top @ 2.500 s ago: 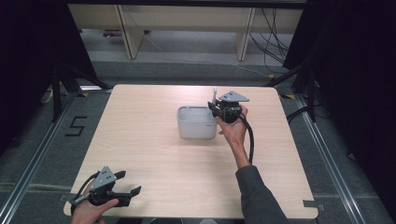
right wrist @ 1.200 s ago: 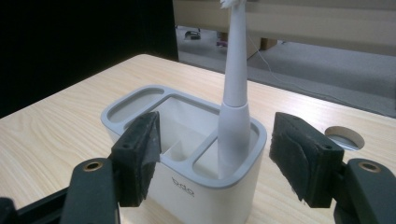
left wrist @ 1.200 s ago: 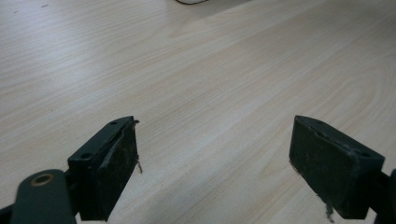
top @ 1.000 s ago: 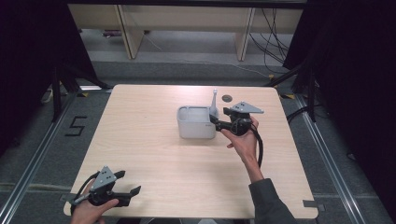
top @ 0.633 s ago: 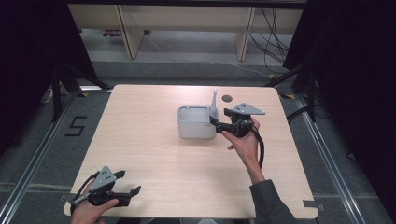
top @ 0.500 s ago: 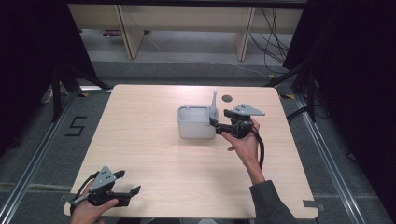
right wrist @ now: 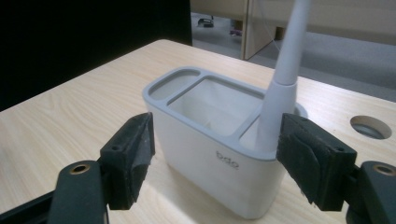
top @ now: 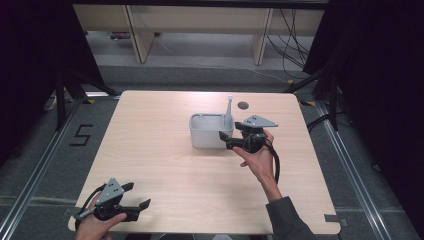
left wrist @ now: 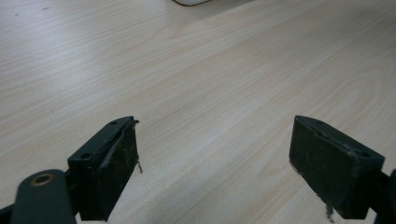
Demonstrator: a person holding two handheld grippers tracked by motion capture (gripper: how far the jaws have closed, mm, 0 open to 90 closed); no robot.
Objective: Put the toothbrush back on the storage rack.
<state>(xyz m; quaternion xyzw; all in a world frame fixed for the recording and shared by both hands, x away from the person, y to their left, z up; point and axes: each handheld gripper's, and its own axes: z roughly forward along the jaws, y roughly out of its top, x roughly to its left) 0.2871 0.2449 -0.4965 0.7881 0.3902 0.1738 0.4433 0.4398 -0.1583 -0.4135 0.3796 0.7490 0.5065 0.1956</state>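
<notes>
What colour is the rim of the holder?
Grey, above off-white walls; the holder shows best in the right gripper view.

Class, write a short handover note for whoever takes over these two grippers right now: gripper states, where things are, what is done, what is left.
Left gripper: open, idle at the near left table corner.
Right gripper: open, jaws apart beside the grey plastic three-compartment holder, gripping nothing.
White plastic stick handle stands upright in the holder's end compartment; the other compartments look empty.
Done: handle sits in the holder.
Left: probably withdraw the right gripper without knocking the handle.
</notes>
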